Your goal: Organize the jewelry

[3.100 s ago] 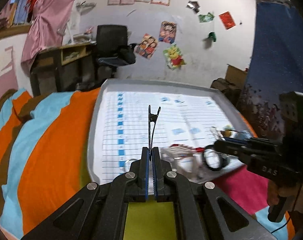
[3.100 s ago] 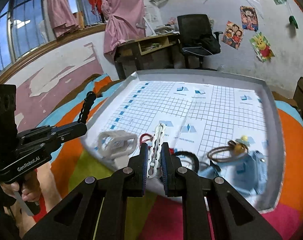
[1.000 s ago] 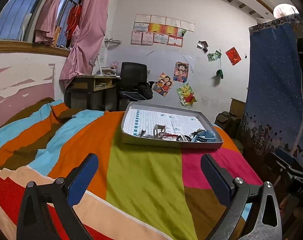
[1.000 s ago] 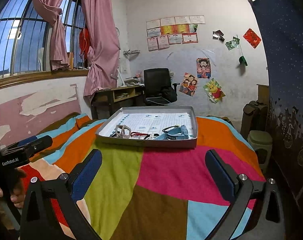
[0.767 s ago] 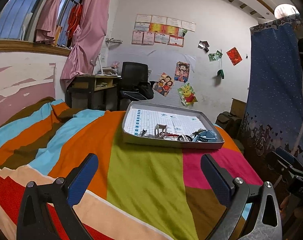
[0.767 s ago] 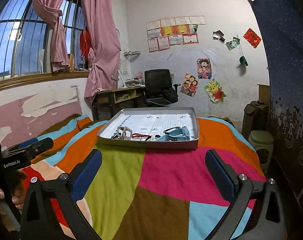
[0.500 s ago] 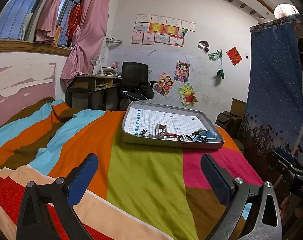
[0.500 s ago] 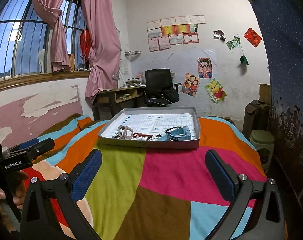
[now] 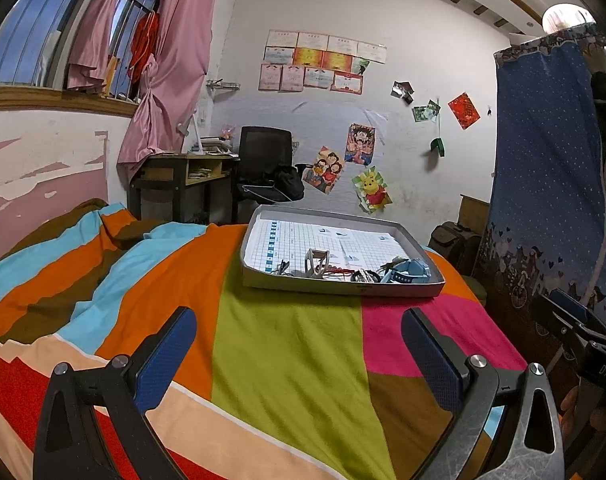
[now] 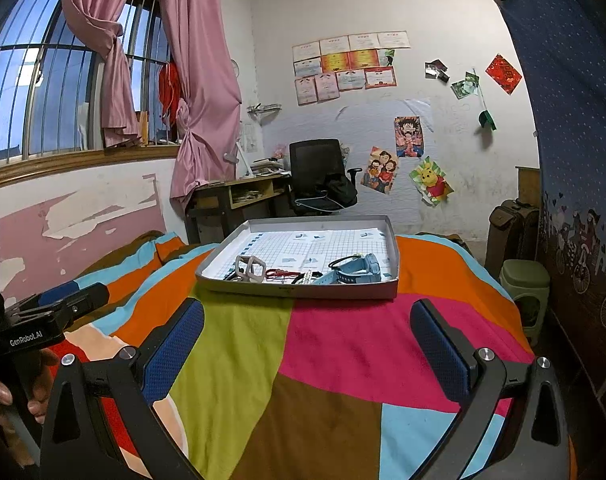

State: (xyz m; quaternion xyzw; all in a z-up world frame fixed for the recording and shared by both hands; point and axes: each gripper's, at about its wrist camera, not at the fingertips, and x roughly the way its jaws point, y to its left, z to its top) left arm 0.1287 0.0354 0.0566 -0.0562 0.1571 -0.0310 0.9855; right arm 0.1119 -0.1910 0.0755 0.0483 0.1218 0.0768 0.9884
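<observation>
Plainly both grippers, left and right, gaped wide and empty over the blanket, well short of the tray. Its jewelry lay bunched along the near wall. Between picks, I judged; next came a reach forward for 1 piece.

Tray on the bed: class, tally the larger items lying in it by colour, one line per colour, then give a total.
In the tray:
White: 1, the clip
Red: 1, the cord
Light blue: 1, the watch
Black: 1, the ring
Total: 4. Smaller dark pieces by the front wall are too small to count.
</observation>
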